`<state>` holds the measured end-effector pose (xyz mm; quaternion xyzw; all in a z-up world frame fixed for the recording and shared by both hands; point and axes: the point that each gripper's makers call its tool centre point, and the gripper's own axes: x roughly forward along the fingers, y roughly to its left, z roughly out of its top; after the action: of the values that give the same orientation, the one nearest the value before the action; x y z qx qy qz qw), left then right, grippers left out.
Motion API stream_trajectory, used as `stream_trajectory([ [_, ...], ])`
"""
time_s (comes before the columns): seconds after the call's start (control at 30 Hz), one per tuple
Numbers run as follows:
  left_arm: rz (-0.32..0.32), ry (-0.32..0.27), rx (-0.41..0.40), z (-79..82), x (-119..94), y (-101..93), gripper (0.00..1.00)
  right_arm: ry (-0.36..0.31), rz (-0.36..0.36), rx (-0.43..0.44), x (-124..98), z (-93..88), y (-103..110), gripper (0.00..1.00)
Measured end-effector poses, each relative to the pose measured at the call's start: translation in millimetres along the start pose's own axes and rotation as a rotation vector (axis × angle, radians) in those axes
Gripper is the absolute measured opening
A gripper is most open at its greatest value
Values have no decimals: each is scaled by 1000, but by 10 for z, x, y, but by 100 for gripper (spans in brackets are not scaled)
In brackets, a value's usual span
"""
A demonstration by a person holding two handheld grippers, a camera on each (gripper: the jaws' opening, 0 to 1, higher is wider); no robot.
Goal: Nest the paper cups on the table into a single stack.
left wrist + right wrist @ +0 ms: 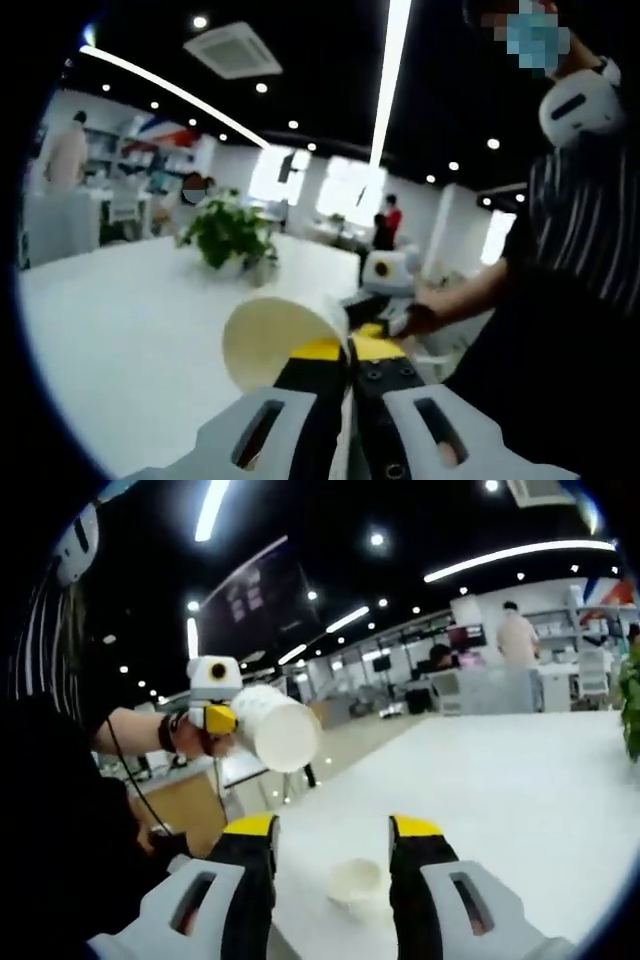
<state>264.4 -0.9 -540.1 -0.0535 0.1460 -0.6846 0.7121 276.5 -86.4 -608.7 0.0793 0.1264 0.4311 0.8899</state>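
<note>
Paper cup [275,340] clamped sideways in left gripper [345,352], held above table [120,340]. Second cup [355,882] sat upright between right gripper's [330,830] parted jaws. Looked light, crushable; best pinched gently at rim.

Each camera looks forward along its own jaws, low over the white tabletop [520,780]. The left gripper view faces a potted plant [228,232] across the tabletop; the right gripper view faces the left hand-held gripper [222,720] nearby. Both share the tabletop.
</note>
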Motion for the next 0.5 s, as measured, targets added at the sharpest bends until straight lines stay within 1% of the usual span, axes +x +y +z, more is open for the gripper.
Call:
stream_trajectory([
  [0.17,8,49,37,-62,17,29,0,18,-46,-44,-66,-22,-93,52],
  [0.23,9,82,55,-93,6,49,0,25,-63,-51,-81,-38,-128,57],
  [0.27,14,108,62,-122,-1,66,0,28,-71,-55,-86,-45,-142,60],
  [0.3,14,128,76,-136,-2,75,0,34,-79,-56,-92,-57,-154,64],
  [0.33,12,140,84,-150,-5,77,0,47,-112,-74,-106,-79,-202,71],
  [0.37,11,162,97,-173,-11,87,0,55,-129,-81,-109,-97,-224,77],
  [0.43,9,184,116,-184,-9,94,0,64,-141,-76,-105,-136,-230,86],
  [0.5,11,202,133,-184,-1,99,0,59,-158,-86,-115,-157,-244,93],
])
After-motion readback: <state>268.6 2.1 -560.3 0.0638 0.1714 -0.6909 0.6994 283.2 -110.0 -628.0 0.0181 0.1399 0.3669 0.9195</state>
